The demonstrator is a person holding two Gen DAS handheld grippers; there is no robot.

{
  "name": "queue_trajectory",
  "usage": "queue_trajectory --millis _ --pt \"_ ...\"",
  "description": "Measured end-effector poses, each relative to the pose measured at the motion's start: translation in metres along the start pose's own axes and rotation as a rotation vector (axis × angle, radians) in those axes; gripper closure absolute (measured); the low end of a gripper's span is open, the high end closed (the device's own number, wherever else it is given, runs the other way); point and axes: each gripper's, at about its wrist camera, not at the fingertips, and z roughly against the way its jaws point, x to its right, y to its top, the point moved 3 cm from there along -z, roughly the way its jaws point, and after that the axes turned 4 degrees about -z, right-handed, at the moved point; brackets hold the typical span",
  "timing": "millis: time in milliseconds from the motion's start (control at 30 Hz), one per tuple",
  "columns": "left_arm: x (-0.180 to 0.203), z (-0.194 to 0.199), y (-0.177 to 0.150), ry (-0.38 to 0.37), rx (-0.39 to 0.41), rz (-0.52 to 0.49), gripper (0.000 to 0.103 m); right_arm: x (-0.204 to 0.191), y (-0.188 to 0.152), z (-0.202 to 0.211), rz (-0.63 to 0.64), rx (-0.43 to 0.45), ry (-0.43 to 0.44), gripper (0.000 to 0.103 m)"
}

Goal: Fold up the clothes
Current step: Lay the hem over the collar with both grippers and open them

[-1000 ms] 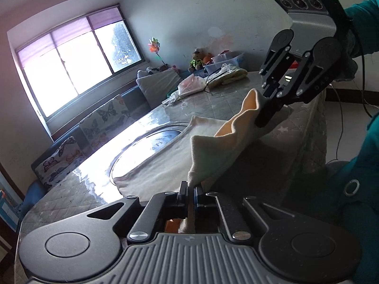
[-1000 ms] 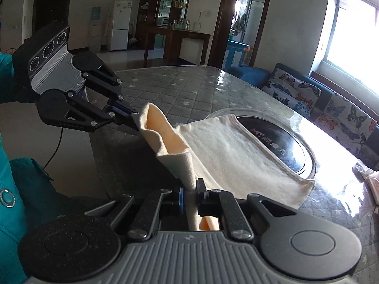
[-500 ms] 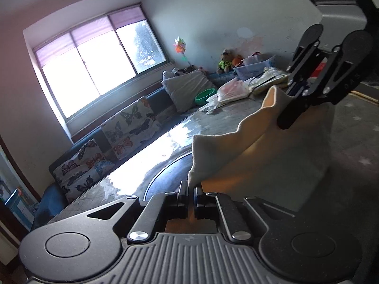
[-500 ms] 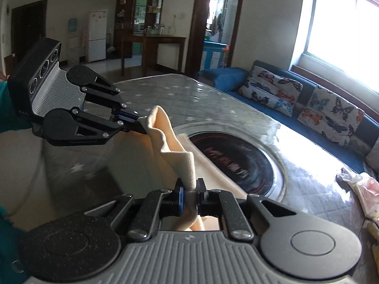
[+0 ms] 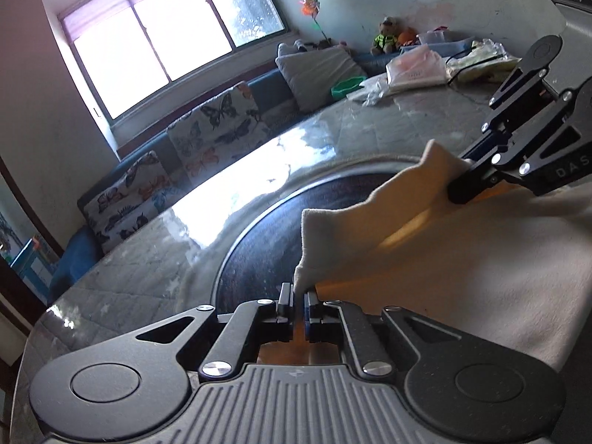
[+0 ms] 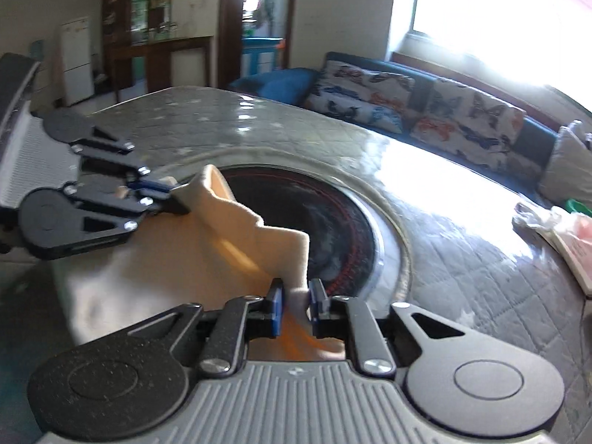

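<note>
A cream cloth (image 5: 444,277) with an orange inner side lies on the table, its near edge lifted and carried over the rest. My left gripper (image 5: 299,296) pinches one corner of that edge; its jaws stand a sliver apart and are opening. In the right wrist view the left gripper (image 6: 177,199) shows at the left with the cloth (image 6: 185,259) at its tips. My right gripper (image 6: 297,296) has the other corner between its pads, which still touch the fabric while the jaws open. From the left wrist view the right gripper (image 5: 458,188) reaches in from the right.
The table (image 5: 148,277) has a grey quilted cover under glossy glass and a dark round inset (image 6: 333,222) just beyond the lifted edge. Bags and folded clothes (image 5: 414,66) sit at the far end. A sofa with butterfly cushions (image 6: 444,111) runs behind the table.
Both grippers moved forward over the table and lower, drawing the lifted cloth edge across the part lying flat. The right jaws stand slightly wider than before.
</note>
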Motion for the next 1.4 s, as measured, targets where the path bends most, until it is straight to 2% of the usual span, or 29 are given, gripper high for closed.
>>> queue_trajectory --millis 167,300,400,600,700,800,1000,1167,1300,1400 --pt "-0.005 0.002 -0.004 0.043 -0.010 0.047 0.075 0.013 -0.006 -0.004 -0.074 0.002 -0.059 0.082" --pt "-0.020 0.004 -0.001 0.099 -0.028 0.103 0.075 0.019 -0.001 0.003 -0.101 0.035 -0.098 0.083" --pt "-0.028 0.014 0.003 0.110 -0.012 0.142 0.075 0.017 0.005 0.011 -0.134 0.062 -0.062 0.085" --pt "-0.012 0.043 0.009 0.004 0.054 0.156 0.075 -0.009 0.021 -0.005 -0.134 0.014 0.070 0.087" --pt "0.001 0.046 0.003 -0.051 0.045 0.123 0.075 -0.019 0.021 -0.020 -0.119 -0.022 0.074 0.087" --pt "0.009 0.042 -0.006 -0.062 0.017 0.090 0.075 -0.018 0.021 -0.032 -0.115 -0.043 0.046 0.088" --pt "0.004 0.044 -0.012 -0.094 0.015 0.137 0.075 -0.001 0.024 -0.037 -0.178 -0.040 0.033 0.088" --pt "-0.031 0.055 -0.013 -0.024 0.042 0.238 0.075 0.008 0.025 -0.014 -0.215 0.010 0.037 0.088" --pt "-0.048 0.054 -0.027 0.008 -0.006 0.273 0.075 0.004 0.021 0.009 -0.189 0.043 0.035 0.087" --pt "-0.048 0.050 -0.035 -0.017 -0.038 0.269 0.075 -0.004 0.017 0.026 -0.160 0.061 0.044 0.086"
